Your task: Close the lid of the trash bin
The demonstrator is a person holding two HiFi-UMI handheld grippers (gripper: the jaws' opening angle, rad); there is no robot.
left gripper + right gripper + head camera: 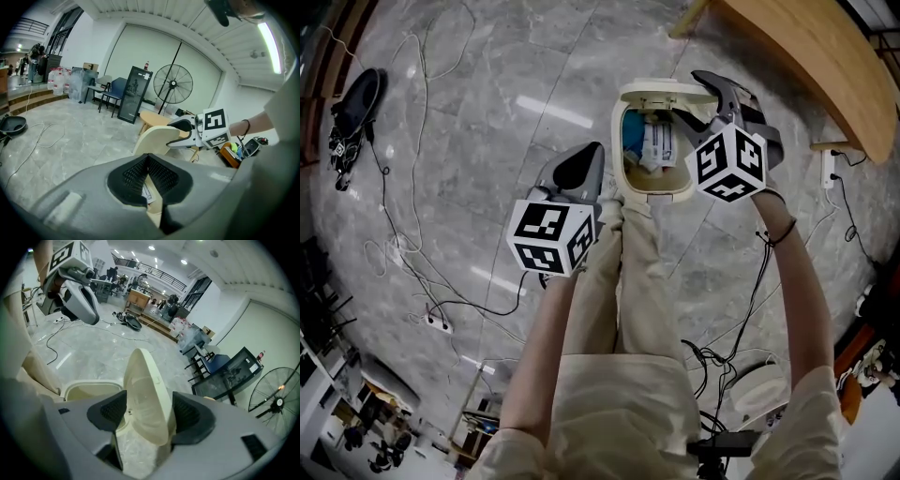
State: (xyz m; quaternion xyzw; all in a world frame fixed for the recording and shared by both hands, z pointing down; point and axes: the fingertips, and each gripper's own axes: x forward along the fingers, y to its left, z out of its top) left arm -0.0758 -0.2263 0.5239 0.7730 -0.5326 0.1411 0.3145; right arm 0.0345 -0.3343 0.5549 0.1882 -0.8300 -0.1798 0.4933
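Right gripper (149,412): clamped across upright lid (143,376), for swinging it down over trash bin (89,388) just below-left. Left gripper (148,174): closed, empty (idle, well clear).

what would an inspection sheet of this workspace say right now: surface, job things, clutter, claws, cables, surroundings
surface: grey stone-look floor; no table in use
job's things: cream trash bin stands on the floor by the person's feet; lid is up; white packaging and something blue lie inside
clutter: black object and power strip on the floor
claws: right claw shut on the lid; left claw shut, empty, to the left of the bin
cables: thin cables trail over the floor on the left; more lie by the person's right arm
surroundings: wooden table, standing fan, chairs
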